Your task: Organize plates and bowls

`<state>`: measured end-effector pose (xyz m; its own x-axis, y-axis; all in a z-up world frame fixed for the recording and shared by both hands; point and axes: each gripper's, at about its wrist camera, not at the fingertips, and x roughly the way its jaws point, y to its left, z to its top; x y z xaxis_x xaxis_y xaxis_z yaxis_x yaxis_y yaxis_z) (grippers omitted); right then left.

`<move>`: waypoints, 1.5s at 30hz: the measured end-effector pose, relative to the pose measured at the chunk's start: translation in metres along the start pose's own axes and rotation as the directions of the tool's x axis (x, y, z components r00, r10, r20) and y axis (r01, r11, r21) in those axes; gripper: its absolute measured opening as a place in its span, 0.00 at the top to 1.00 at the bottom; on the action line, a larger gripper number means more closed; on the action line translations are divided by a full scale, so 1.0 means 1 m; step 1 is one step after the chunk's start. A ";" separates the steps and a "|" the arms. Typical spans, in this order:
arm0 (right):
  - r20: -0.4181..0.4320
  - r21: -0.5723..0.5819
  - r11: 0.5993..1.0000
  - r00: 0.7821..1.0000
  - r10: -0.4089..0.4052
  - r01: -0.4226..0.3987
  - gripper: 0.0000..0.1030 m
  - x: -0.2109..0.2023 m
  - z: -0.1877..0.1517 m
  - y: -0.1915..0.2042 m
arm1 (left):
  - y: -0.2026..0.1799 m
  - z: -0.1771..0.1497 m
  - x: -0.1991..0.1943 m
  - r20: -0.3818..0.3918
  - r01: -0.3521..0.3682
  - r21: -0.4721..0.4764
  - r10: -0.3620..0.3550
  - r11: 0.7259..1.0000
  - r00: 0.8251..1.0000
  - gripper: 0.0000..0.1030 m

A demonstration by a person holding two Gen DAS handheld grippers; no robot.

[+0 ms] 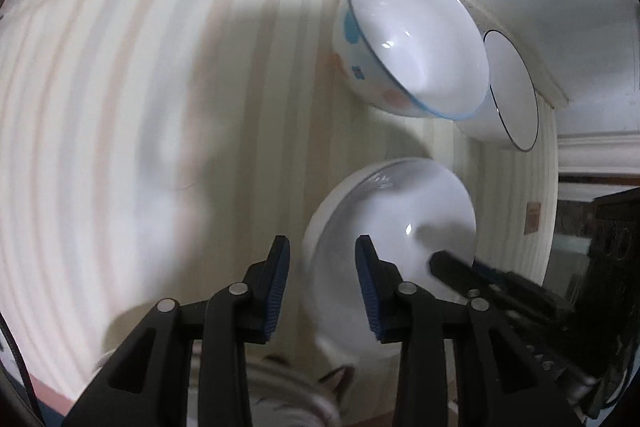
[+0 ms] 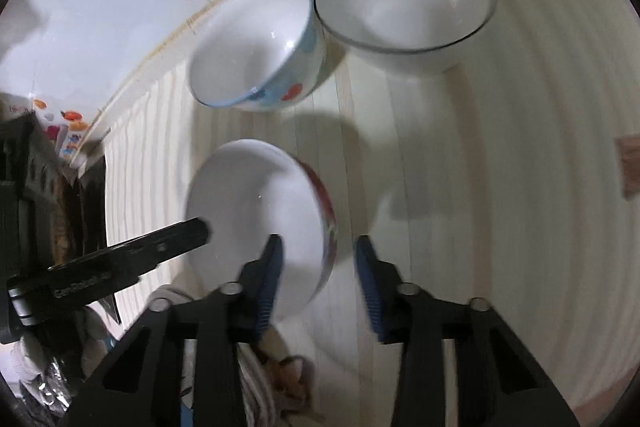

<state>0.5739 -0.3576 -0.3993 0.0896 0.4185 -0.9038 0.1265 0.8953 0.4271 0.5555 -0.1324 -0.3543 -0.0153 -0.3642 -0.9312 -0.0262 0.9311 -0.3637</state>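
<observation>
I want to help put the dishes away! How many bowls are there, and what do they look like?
Bowl with blue rim and coloured spots: 1
Plain white bowl with thin dark rim: 1
White bowl with red pattern outside, nearest the grippers: 1
Total: 3 bowls
More dishes show blurred at the bottom edge, too unclear to count.

ahead: near bowl [image 2: 256, 223] blocks | behind: two bowls (touching) [image 2: 256, 51] | right: striped tabletop [image 2: 500, 187] free
</observation>
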 end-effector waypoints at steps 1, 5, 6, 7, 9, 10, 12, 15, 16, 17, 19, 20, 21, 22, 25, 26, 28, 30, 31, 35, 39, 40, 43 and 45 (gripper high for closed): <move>-0.017 -0.009 1.000 1.000 0.005 -0.005 0.84 0.007 0.002 -0.002 | -0.002 0.000 0.001 0.016 -0.023 0.006 0.022 1.000 1.000 0.73; -0.028 -0.082 0.996 0.999 -0.024 0.022 0.86 0.017 0.006 -0.003 | -0.009 -0.004 -0.001 0.036 -0.060 0.041 0.059 0.997 0.998 0.73; -0.026 -0.101 0.994 0.999 -0.036 0.033 0.86 0.015 0.005 -0.002 | -0.010 -0.005 -0.001 0.040 -0.065 0.046 0.063 0.997 0.997 0.73; -0.026 -0.109 0.994 0.999 -0.034 0.031 0.86 0.012 0.003 -0.003 | -0.011 -0.007 -0.003 0.043 -0.066 0.053 0.063 0.996 0.997 0.73; -0.030 -0.114 0.993 0.999 -0.028 0.024 0.86 0.005 -0.005 -0.003 | -0.013 -0.015 -0.009 0.045 -0.055 0.059 0.052 0.997 0.998 0.73; -0.030 -0.120 0.993 0.999 -0.024 0.020 0.86 -0.001 -0.009 -0.004 | -0.018 -0.022 -0.012 0.045 -0.049 0.066 0.046 0.997 0.998 0.73; -0.023 -0.130 0.991 1.000 -0.021 0.018 0.86 -0.014 -0.020 -0.004 | -0.025 -0.035 -0.019 0.048 -0.048 0.084 0.044 0.995 0.998 0.73; -0.016 -0.133 0.991 1.000 -0.016 0.014 0.86 -0.033 -0.042 -0.007 | -0.039 -0.062 -0.023 0.040 -0.047 0.125 0.042 0.991 0.998 0.73; -0.013 -0.136 0.991 1.000 -0.018 0.016 0.86 -0.039 -0.050 -0.009 | -0.043 -0.072 -0.022 0.031 -0.045 0.135 0.041 0.990 0.999 0.73; -0.016 -0.134 0.991 1.000 -0.021 0.018 0.86 -0.044 -0.061 -0.014 | -0.045 -0.081 -0.020 0.021 -0.043 0.141 0.040 0.989 0.999 0.73; -0.032 -0.124 0.992 0.999 -0.019 0.015 0.86 -0.049 -0.080 -0.024 | -0.050 -0.094 -0.013 -0.006 -0.032 0.150 0.033 0.988 0.999 0.73; -0.038 -0.122 0.992 0.999 -0.022 0.017 0.86 -0.051 -0.087 -0.028 | -0.051 -0.100 -0.009 -0.018 -0.028 0.151 0.031 0.988 0.999 0.73; -0.045 -0.120 0.993 0.999 -0.028 0.023 0.86 -0.052 -0.096 -0.033 | -0.053 -0.105 -0.005 -0.031 -0.025 0.154 0.030 0.988 0.999 0.73; -0.050 -0.117 0.993 0.998 -0.032 0.026 0.86 -0.052 -0.103 -0.037 | -0.055 -0.110 0.001 -0.047 -0.022 0.161 0.030 0.987 0.998 0.73; -0.068 -0.092 0.995 0.997 -0.041 0.034 0.86 -0.051 -0.122 -0.055 | -0.061 -0.119 0.016 -0.076 -0.024 0.175 0.038 0.984 0.996 0.73; -0.075 -0.078 0.996 0.996 -0.041 0.035 0.86 -0.049 -0.128 -0.062 | -0.064 -0.121 0.020 -0.082 -0.027 0.183 0.042 0.983 0.996 0.73; -0.080 -0.054 0.998 0.996 -0.042 0.038 0.86 -0.045 -0.134 -0.074 | -0.069 -0.124 0.028 -0.091 -0.039 0.202 0.059 0.979 0.994 0.73; -0.085 -0.035 0.999 0.995 -0.043 0.041 0.86 -0.040 -0.137 -0.080 | -0.074 -0.127 0.033 -0.097 -0.050 0.217 0.072 0.975 0.993 0.73; -0.082 -0.035 0.998 0.995 -0.047 0.044 0.86 -0.038 -0.138 -0.082 | -0.077 -0.128 0.038 -0.103 -0.057 0.225 0.081 0.973 0.991 0.73; -0.078 -0.038 0.998 0.995 -0.056 0.053 0.86 -0.037 -0.138 -0.087 | -0.087 -0.127 0.044 -0.107 -0.076 0.245 0.105 0.967 0.989 0.73; -0.121 -0.023 0.999 0.992 -0.040 0.037 0.86 -0.041 -0.131 -0.092 | -0.091 -0.120 0.032 -0.126 -0.058 0.218 0.087 0.974 0.988 0.72; -0.127 -0.019 0.999 0.991 -0.038 0.036 0.86 -0.048 -0.127 -0.094 | -0.089 -0.117 0.015 -0.098 -0.053 0.200 0.074 0.978 0.992 0.71; -0.081 -0.011 0.999 0.996 -0.034 0.033 0.84 -0.079 -0.109 -0.096 | -0.085 -0.101 -0.029 -0.008 -0.049 0.170 0.052 0.984 0.999 0.71; -0.036 0.001 1.000 0.999 -0.017 0.017 0.82 -0.101 -0.094 -0.096 | -0.081 -0.080 -0.054 0.048 -0.039 0.141 0.033 0.989 0.998 0.63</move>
<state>0.4602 -0.4712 -0.3518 0.0515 0.4087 -0.9112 0.1289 0.9021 0.4119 0.4784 -0.1898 -0.2730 0.0320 -0.3322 -0.9427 0.1153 0.9381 -0.3267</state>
